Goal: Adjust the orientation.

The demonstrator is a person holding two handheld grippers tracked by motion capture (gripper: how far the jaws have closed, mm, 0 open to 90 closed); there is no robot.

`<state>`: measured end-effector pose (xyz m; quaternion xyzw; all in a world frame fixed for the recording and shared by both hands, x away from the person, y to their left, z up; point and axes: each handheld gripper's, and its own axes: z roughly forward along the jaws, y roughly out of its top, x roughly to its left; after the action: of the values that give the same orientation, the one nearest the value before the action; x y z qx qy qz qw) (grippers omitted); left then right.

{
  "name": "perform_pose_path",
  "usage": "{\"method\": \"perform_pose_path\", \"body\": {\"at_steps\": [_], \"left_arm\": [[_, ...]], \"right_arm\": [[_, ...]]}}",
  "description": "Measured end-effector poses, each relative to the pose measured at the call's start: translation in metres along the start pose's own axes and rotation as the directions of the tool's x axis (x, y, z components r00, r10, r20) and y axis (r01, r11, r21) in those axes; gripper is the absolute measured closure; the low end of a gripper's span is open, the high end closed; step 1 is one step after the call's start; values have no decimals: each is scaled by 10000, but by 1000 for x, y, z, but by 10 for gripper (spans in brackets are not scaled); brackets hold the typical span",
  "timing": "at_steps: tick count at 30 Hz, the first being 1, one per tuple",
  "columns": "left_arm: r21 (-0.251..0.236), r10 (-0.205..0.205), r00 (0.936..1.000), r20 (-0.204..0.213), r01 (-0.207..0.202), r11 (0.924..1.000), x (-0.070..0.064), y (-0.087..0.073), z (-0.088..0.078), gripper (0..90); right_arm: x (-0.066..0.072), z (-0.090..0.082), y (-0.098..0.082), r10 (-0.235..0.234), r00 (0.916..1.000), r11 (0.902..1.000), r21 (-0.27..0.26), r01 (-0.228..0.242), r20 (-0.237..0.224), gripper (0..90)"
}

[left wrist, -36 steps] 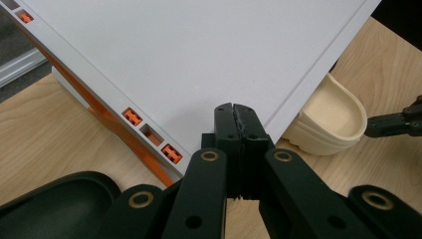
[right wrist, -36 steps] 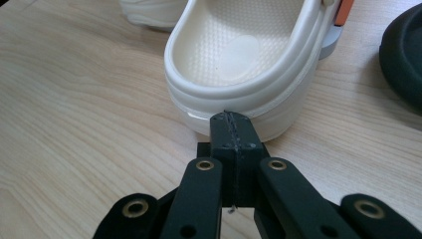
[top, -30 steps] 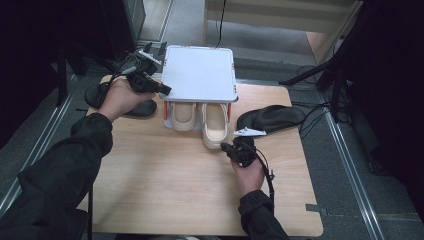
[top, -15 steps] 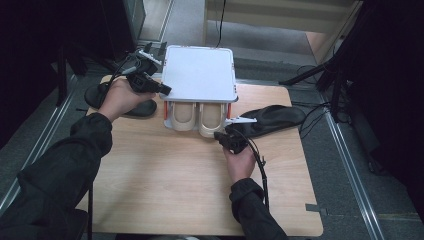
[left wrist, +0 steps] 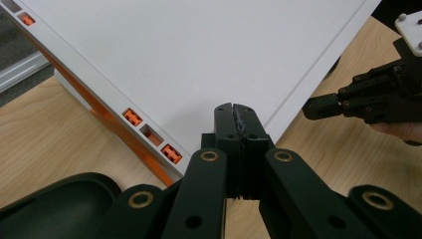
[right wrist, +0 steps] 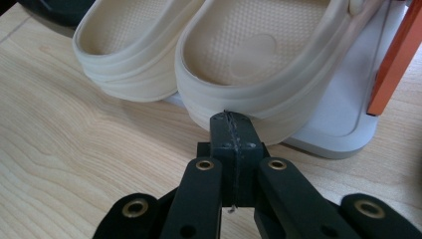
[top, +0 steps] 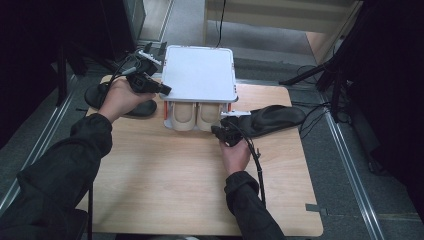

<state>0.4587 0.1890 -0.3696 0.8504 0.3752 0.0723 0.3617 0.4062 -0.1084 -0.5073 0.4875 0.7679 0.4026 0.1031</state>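
Right gripper [right wrist: 234, 119]: jaws clenched flat together, nothing between them. Tips sit right at the heel rim of the right-hand cream clog [right wrist: 259, 59], touching or a hair off; can't tell which from the right gripper view. Second cream clog [right wrist: 127, 50] lies just left of the jaws, pressed side by side against the first. Both clogs sit toe-in under the white rack [right wrist: 343, 119], heels sticking out toward the jaws. The rack's base plate runs under the near clog and out to the right of the tips; orange upright [right wrist: 395, 59] stands further right of the jaws.

In the high view the right gripper [top: 223, 131] points at the clog heels [top: 197, 117] from the front of the rack, with a black shoe [top: 272, 119] lying on the table [top: 165, 190] just to its right.

Left gripper [left wrist: 234, 112]: jaws also clenched, holding nothing. Tips rest over the white top panel [left wrist: 199, 55] of the rack, close to its near corner; contact unclear. Orange clips [left wrist: 149, 134] along the panel edge sit left of the jaws, another black shoe [left wrist: 54, 199] low left. The right gripper shows far right of these jaws, beyond the panel edge.

High view: left gripper [top: 162, 90] is at the left edge of the rack top [top: 200, 72], hand [top: 120, 97] behind it.
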Motion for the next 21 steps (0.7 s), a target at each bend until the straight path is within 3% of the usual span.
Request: {"method": "perform_pose_path", "body": {"at_steps": [7,9,12,15,21], "left_arm": [[-138,3,10000,31,-3,9999,1,-2,0,900],[-208,38,9999,-166,-41,9998,0,-2,0,900],[-184,-225,9997,-44,224,9996,0,-1,0,895],[-128,-586,9981,208,589,9982,-1,0,-1,787],[-362,-359,9993,57,360,9987,-11,2,-12,604]], "right_arm": [[0,-8,-3,-1,9997,9998,-184,-4,-242,900],[1,-13,-5,-98,9993,9995,-291,87,-374,891],[0,-20,-8,-70,9980,9996,-272,53,-634,847],[1,-31,-10,-48,9955,9987,-503,1,-943,792],[4,-45,-12,-372,9883,9987,-412,314,-1482,656]]}}
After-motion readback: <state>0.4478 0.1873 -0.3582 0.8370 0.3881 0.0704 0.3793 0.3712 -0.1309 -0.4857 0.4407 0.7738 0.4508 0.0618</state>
